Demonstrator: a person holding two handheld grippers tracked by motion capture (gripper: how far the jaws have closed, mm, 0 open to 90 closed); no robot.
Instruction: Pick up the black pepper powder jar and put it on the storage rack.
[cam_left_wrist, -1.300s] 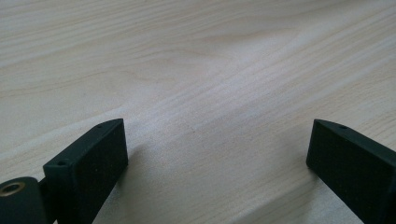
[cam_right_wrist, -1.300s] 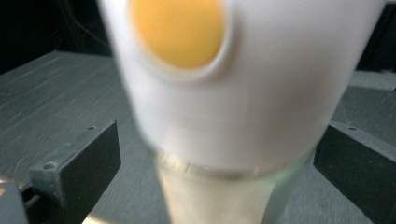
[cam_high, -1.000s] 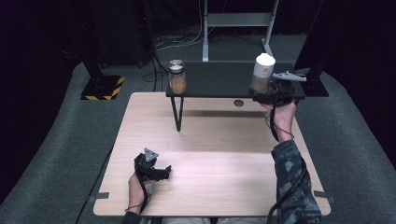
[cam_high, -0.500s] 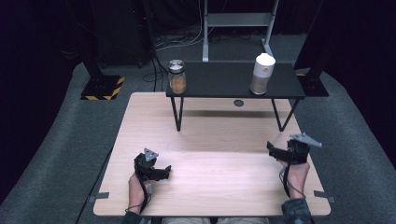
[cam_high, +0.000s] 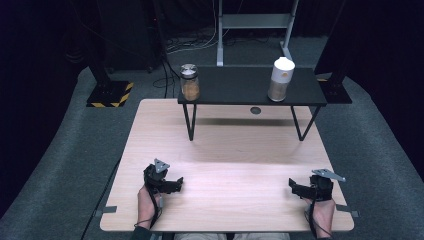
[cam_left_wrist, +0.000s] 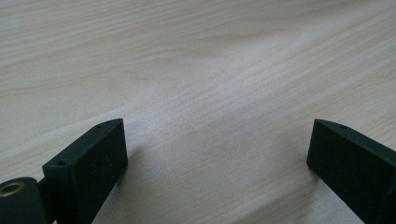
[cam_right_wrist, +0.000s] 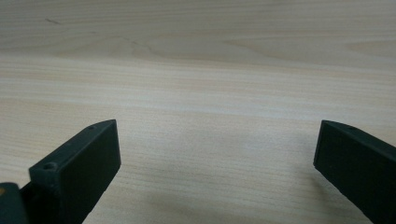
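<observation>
My left gripper (cam_high: 176, 183) rests low over the wooden table (cam_high: 230, 150) near its front left, open, with bare wood between its jaws (cam_left_wrist: 217, 149). My right gripper (cam_high: 294, 187) sits near the front right edge, also open over bare wood (cam_right_wrist: 217, 154). A glass jar (cam_high: 189, 82) with a metal lid and brownish contents stands on the left end of a black shelf (cam_high: 235, 90) at the back. A white-topped bottle (cam_high: 280, 79) stands on the shelf's right part. Both grippers are far from them.
The black shelf stands on thin legs (cam_high: 190, 122) over the table's far half. A round grommet hole (cam_high: 256, 110) lies under it. A yellow-and-black striped base (cam_high: 107, 95) sits on the grey floor at the left.
The right gripper drew back from the white-topped bottle on the shelf to the table's front right, leaving the bottle standing. The left gripper stayed put.
</observation>
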